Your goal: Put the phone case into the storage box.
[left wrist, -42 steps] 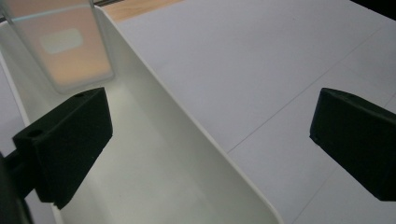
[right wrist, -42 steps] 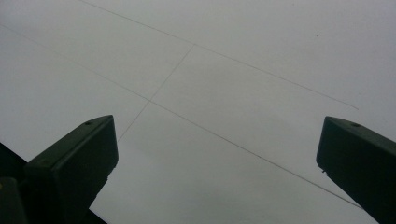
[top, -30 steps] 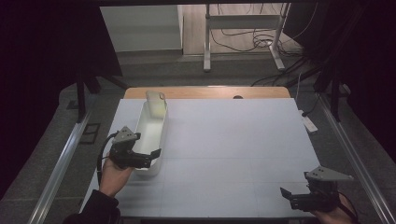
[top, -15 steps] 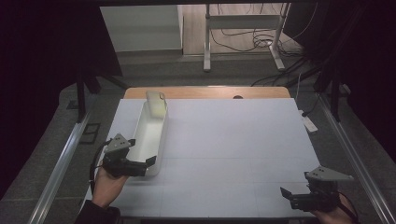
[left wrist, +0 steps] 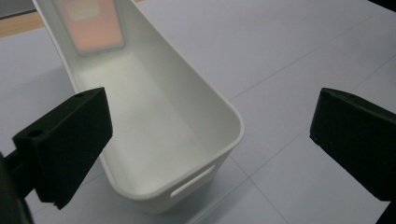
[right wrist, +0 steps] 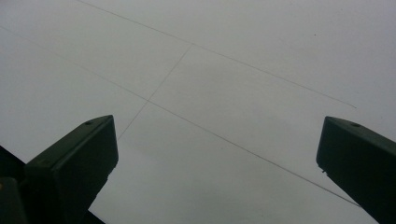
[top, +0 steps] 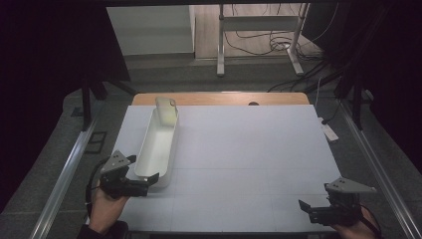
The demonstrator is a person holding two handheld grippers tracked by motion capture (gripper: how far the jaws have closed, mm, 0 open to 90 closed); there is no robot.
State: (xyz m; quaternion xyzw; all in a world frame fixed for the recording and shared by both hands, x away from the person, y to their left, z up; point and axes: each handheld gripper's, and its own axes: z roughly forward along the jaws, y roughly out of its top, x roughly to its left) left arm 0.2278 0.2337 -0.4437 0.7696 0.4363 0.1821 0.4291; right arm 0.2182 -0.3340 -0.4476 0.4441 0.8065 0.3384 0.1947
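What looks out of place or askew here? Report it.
One thing: a flat pale card-like item leans upright against the far end wall of the long white bin, rather than lying on its floor. The bin itself sits slightly angled to the table's grid lines. Nothing is spilled or visibly damaged.

No readable text, label, brand, number or sign is found in any view. A pale card-like object [left wrist: 88, 25] with an orange-tinted face is seen leaning at the far end of the white bin [left wrist: 205, 116], but it is blurred and nothing on it can be read. The white table cover [right wrist: 243, 70] is marked by thin seam lines only, no writing.
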